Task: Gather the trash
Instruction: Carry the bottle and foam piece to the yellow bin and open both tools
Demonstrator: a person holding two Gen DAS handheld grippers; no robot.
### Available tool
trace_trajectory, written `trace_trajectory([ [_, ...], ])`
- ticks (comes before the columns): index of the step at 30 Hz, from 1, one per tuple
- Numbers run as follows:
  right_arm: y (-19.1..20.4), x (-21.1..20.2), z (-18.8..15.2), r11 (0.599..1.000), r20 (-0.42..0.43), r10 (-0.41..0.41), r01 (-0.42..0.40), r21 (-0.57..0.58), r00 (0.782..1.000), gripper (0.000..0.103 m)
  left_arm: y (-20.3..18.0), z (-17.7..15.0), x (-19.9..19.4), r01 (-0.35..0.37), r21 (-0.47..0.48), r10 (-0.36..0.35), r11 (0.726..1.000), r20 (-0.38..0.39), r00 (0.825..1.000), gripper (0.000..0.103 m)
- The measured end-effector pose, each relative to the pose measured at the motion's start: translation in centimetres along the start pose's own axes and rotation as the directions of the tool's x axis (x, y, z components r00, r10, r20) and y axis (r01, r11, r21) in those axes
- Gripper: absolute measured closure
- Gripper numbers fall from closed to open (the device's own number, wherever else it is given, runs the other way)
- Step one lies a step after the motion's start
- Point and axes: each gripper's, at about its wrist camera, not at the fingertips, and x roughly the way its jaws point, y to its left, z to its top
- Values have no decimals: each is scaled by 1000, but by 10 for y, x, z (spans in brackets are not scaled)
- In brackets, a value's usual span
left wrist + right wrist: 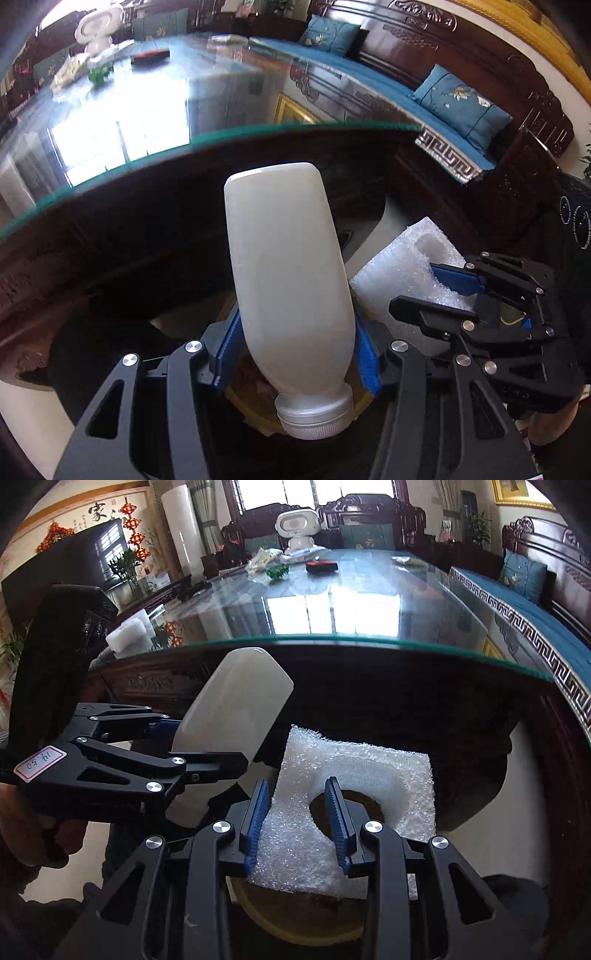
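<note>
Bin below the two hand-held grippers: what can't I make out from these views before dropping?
- Yellowish bin, right wrist view: only part of its rim shows; the foam piece and the right hand-held gripper cover its opening.
- Same bin, left wrist view: the white bottle in the left hand-held gripper blocks it; contents unreadable.
- Items at the glass table's far end, left wrist view: blurred.
</note>
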Motion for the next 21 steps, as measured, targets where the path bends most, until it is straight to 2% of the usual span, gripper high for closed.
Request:
trace_trajectory([
  [6,-3,7,-15,999,-28,-14,15,29,999,71,-2,-20,16,5,5,-5,1000,-48,999,49],
  [14,-5,13,-27,999,-77,-25,27,37,997,69,-10,-32,20,16,42,-13,999,-74,997,49],
  [15,-4,11,-27,999,-77,-28,31,36,997,68,-11,-32,20,16,46,-12,999,-76,997,49],
  [18,-3,9,-29,999,-75,-32,35,36,997,54,-14,-33,23,16,50,-11,999,-85,996,49],
  [21,-7,8,-32,998,-68,-29,32,46,997,54,-18,-35,27,18,55,-13,998,-97,995,50],
])
